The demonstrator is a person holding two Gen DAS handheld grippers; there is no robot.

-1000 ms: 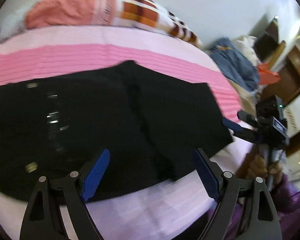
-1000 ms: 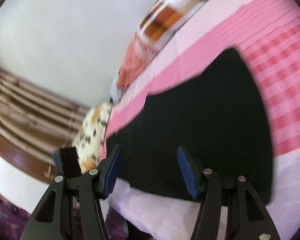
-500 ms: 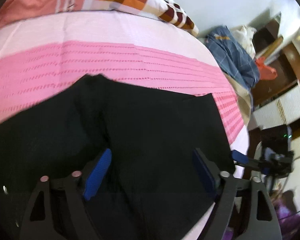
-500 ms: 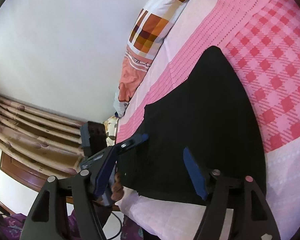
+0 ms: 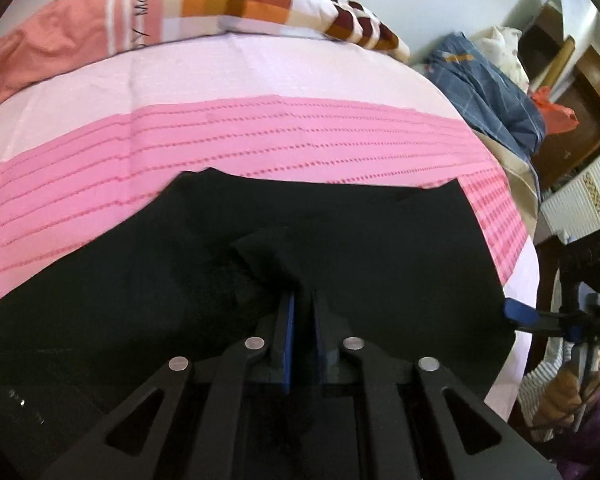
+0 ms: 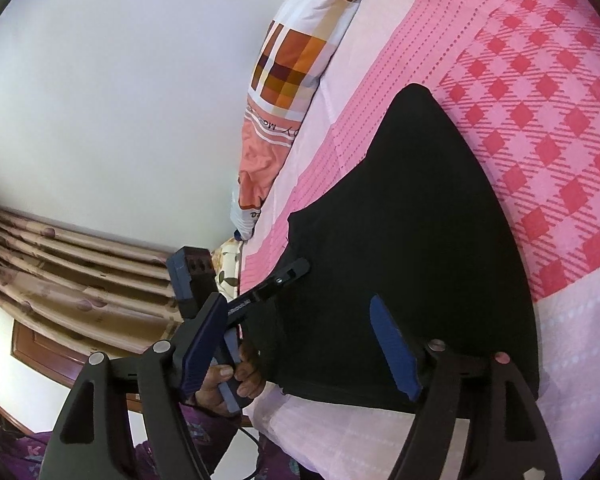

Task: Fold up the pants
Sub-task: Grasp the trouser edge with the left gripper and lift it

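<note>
Black pants (image 5: pixel 380 240) lie spread flat on a pink bed sheet (image 5: pixel 260 140). My left gripper (image 5: pixel 302 298) points down at their middle. Its jaws are closing, and the blue pads pinch a raised fold of the black cloth. The right wrist view shows the same pants (image 6: pixel 400 220), with the left gripper (image 6: pixel 298 268) reaching onto them from the left, held by a hand (image 6: pixel 228 380). My right gripper (image 6: pixel 296 300) hovers over the near edge of the pants. Its jaws are opening and grip nothing. One blue right fingertip (image 5: pixel 520 312) shows at the pants' right edge.
A checked orange and white pillow (image 5: pixel 220 0) lies at the head of the bed. Blue clothes (image 5: pixel 488 84) and wooden furniture (image 5: pixel 580 100) stand off the bed's right side. Striped curtains (image 6: pixel 60 272) hang beyond the left side. The sheet's checked part (image 6: pixel 540 120) stretches right of the pants.
My left gripper moved forward over the pants, then shut on a fold of the cloth. My right gripper's jaws spread wider, and the left gripper came into its view.
</note>
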